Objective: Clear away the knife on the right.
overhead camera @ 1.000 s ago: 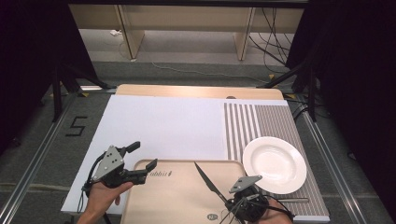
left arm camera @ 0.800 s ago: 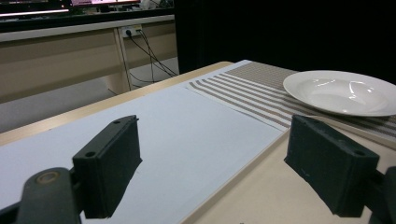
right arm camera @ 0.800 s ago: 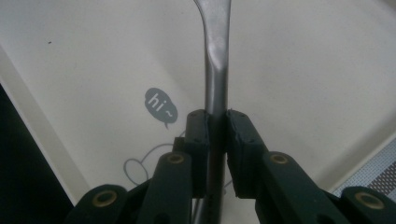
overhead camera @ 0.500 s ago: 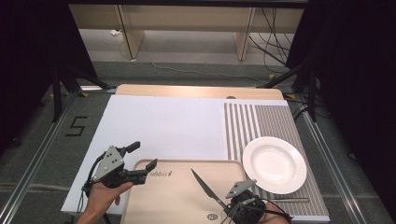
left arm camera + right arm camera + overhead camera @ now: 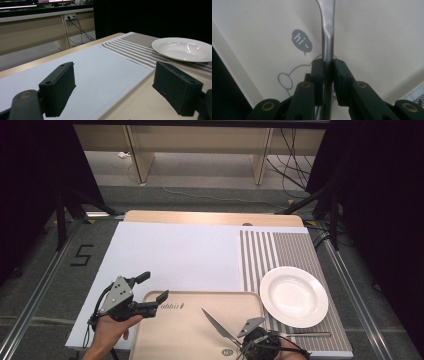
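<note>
While the right tool (image 5: 328,82) pinches it, a slim steel knife (image 5: 327,30) gleams — smooth, tapered.

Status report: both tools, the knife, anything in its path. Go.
Left tool open, at tray corner. Right tool shut on knife, blade over tray. Plate to the right, apart; nothing blocking.

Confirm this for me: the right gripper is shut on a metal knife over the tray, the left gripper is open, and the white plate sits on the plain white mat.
One detail is wrong: the white plate sits on the striped mat, not the plain white mat, as the high view shows. The rest holds: the right gripper is shut on the metal knife over the tray, and the left gripper is open.
</note>
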Demonstrator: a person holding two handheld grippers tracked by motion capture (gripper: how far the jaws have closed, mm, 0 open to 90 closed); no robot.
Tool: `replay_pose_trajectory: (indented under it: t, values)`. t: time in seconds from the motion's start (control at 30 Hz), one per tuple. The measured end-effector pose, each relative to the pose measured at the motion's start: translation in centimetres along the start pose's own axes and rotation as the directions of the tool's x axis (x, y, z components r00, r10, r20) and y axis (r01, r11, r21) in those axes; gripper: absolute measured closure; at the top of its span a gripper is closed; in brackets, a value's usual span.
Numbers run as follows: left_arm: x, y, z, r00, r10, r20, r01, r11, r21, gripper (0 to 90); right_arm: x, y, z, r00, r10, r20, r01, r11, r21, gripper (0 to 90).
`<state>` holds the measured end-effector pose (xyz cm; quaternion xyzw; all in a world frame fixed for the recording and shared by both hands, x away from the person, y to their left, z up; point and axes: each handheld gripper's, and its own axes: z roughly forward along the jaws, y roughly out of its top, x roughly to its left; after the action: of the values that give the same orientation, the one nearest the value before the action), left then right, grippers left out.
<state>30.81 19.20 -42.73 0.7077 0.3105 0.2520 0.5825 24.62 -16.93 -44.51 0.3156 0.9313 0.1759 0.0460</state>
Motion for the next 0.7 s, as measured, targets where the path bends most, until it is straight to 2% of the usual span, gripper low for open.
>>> replay_pose_trajectory:
  t: [0.57, 0.7]
  values:
    - [0.0, 0.0, 0.0, 1.0000, 0.002, 0.000, -0.002, 1.0000, 0.004, 17.0, 0.7, 0.1, 1.2, 0.9991, -0.030, 0.030, 0.028, 0.997, 0.074, 79.7]
    - [0.0, 0.0, 0.0, 1.0000, 0.003, 0.001, -0.003, 1.0000, 0.003, 17.0, 0.7, 0.1, 1.2, 0.9989, -0.034, 0.033, 0.031, 0.997, 0.069, 79.5]
